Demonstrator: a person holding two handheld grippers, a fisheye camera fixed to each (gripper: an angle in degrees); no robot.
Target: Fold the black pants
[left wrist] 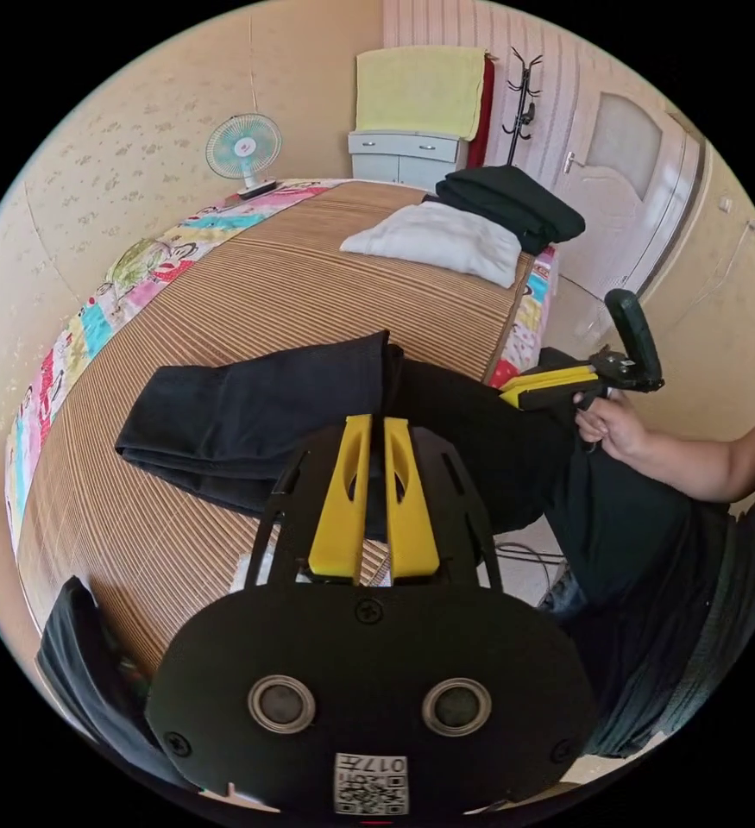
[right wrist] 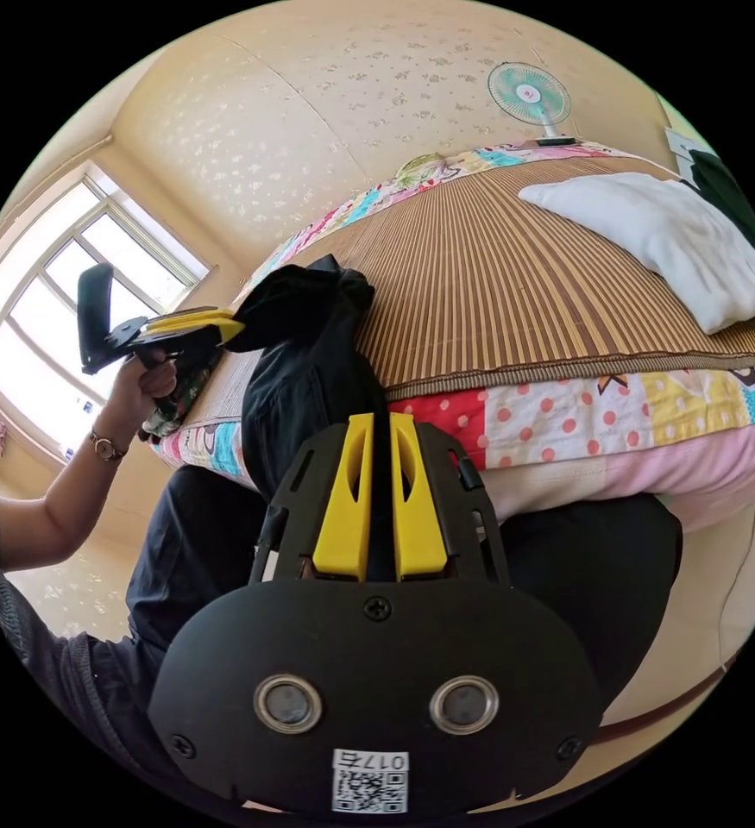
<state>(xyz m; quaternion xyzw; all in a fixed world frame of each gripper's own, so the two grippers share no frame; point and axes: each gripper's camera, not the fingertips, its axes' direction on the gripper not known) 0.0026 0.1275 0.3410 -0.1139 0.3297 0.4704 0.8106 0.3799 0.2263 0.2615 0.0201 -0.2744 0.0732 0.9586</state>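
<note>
Left tongs [left wrist: 375, 483] & right tongs [right wrist: 380, 496], frame center, are both pinching black pants [left wrist: 256, 414]; pants are lying partly folded at bed [left wrist: 248, 285] edge, rest hanging, folding unfinished.

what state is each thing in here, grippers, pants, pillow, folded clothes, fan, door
left gripper: shut on the black pants
right gripper: shut on the black pants
black pants: partly folded on the bamboo mat, one end hanging off the bed edge
white pillow: lying flat on the mat
dark clothes: folded, stacked beside the pillow
fan: upright; spinning or not, cannot tell
door: closed
</note>
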